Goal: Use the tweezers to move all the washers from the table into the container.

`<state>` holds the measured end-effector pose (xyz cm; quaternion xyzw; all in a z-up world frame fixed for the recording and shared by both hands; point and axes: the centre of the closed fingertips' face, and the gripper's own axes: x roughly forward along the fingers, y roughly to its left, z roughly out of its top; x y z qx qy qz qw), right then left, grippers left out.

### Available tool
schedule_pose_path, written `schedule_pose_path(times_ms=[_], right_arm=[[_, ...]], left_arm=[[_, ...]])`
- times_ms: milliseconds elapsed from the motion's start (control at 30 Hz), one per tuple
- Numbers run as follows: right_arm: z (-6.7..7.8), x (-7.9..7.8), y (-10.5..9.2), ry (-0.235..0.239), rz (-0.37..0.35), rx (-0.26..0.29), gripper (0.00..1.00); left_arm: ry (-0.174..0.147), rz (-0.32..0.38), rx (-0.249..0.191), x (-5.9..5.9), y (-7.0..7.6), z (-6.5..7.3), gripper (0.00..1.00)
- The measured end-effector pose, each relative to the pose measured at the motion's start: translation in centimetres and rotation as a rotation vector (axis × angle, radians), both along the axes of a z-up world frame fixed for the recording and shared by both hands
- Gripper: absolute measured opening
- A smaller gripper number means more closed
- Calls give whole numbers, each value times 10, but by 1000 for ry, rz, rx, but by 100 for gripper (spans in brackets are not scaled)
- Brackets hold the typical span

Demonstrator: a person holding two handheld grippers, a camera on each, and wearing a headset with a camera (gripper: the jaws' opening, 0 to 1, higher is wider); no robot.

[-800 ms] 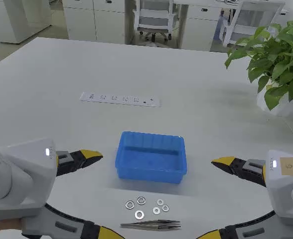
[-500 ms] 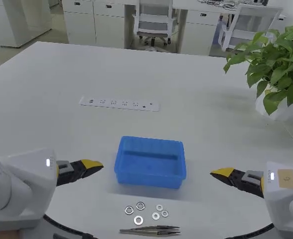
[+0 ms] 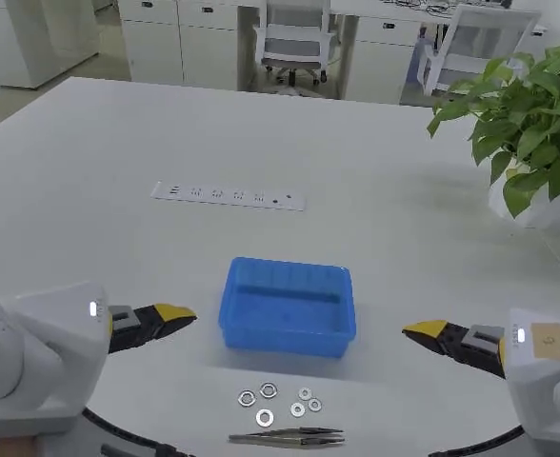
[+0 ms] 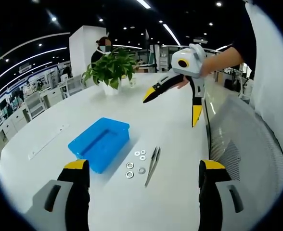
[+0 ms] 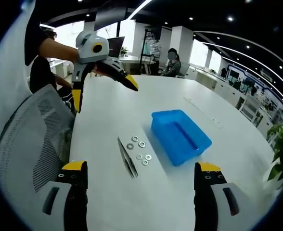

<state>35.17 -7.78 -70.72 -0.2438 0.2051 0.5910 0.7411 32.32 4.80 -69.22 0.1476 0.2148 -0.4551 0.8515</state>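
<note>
Tweezers (image 3: 287, 437) first. Lay flat on the table (image 3: 109, 143) at its near edge, close to the person, with nothing touching them. Ran crosswise in the head view, long axis left to right, so that one end faced each pair of tongs. Seemed closed to a single point at the left end and split into two prongs at the right, though too thin to be sure.

Just beyond, six washers (image 3: 280, 405) in a loose cluster, near the tweezers but apart from them, none yet in the container (image 3: 288, 345). Farther out again, that container: blue, open-topped, nothing in it, directly behind the cluster.

On either side, left tongs (image 4: 144, 168) and right tongs (image 5: 140, 168), each spread wide and gripping nothing, raised above the table and pointed inward toward each other. In both gripper views, tweezers ahead and low between the spread jaws, seen roughly end-on.

Judged from the head view, neither side clearly nearer: tweezers about midway between the two. Called, most likely, for one pair of tongs to come inward and down, turned so as to close across the thin width of the tweezers and not along their length. Possibly the left, taking the closed end and leaving the prongs free, but open to doubt.
</note>
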Motion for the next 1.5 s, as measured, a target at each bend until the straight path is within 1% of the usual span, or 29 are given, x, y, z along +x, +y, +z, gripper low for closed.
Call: schedule_pose_path(times_ms=[100,233,433,533,667,833,933,1167,1233,1300,1500], right_arm=[[-2,0,0,0,2,-5,92],[-4,0,0,4,1,-7,92],[-5,2,-1,10,-2,-10,91],[-7,1,-1,16,1,-12,89],[-9,2,-2,20,2,-18,88],[-12,2,-3,25,2,-25,88],[-15,3,-3,29,4,-28,87],[-23,6,-2,35,13,-45,86],[-26,7,-1,42,17,-47,86],[-29,7,0,44,22,-52,85],[-37,5,3,58,38,-61,84]], left_arm=[[1,3,3,1,1,-1,100],[7,4,6,4,5,-7,100],[16,2,9,5,5,-13,100],[18,-1,14,5,5,-15,100],[27,-7,24,5,4,-20,100],[31,-8,33,5,5,-24,100],[23,-3,50,7,7,-28,100],[31,-8,63,7,5,-35,99],[32,-10,75,7,6,-39,99],[33,-10,85,8,7,-42,98],[43,-6,92,11,7,-48,93]])
